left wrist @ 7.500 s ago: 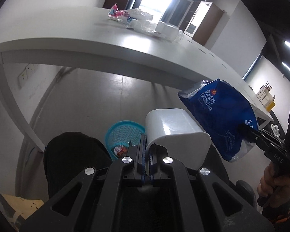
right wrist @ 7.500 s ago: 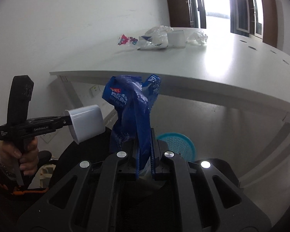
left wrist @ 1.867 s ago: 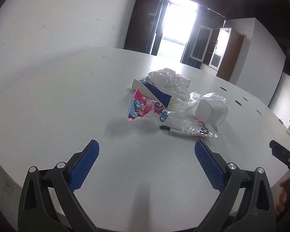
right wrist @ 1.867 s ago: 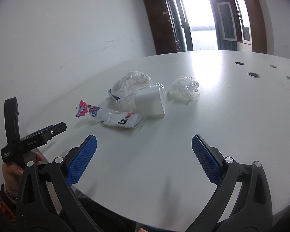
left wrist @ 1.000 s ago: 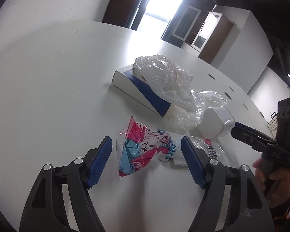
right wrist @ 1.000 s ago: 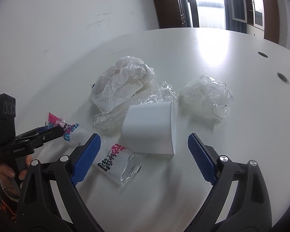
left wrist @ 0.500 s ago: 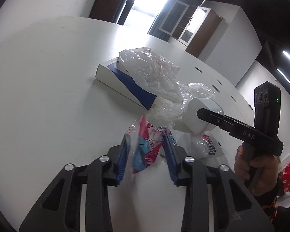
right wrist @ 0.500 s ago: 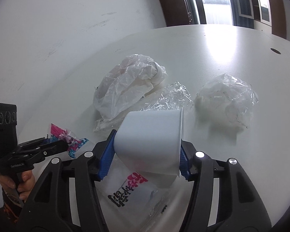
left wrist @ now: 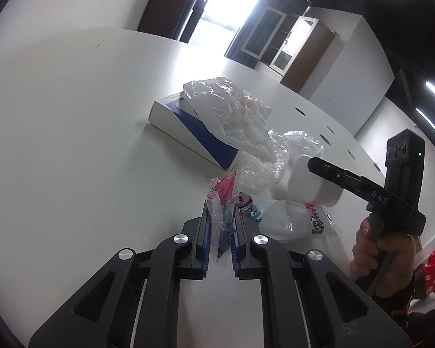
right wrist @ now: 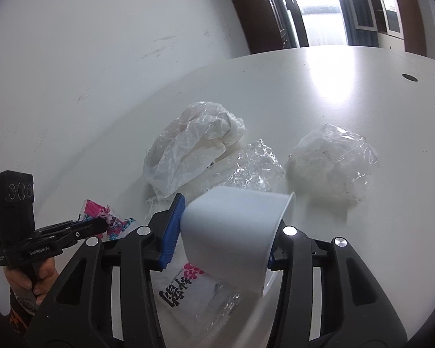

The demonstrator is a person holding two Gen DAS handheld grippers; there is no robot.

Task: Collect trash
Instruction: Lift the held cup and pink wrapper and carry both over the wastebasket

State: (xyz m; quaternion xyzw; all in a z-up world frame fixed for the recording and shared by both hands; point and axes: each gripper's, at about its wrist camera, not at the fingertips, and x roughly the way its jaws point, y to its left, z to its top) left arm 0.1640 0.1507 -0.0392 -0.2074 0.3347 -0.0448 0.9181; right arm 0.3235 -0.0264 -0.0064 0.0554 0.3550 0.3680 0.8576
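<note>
Since a second ago both tools have gone from standing wide open around their targets to closing on them. The left tool (left wrist: 220,226) has just been closing and now pinches the pink and blue wrapper (left wrist: 227,200), which stands crumpled between its pads just above the white table (left wrist: 72,145). The right tool (right wrist: 220,232) has just been closing too — its pads press the sides of the white cup (right wrist: 232,232), tipped on its side over a printed clear bag (right wrist: 188,287). Beyond lie a blue and white box (left wrist: 188,124), a crumpled white plastic bag (right wrist: 188,145) — partly over the box — and a clear plastic wad (right wrist: 333,165).
</note>
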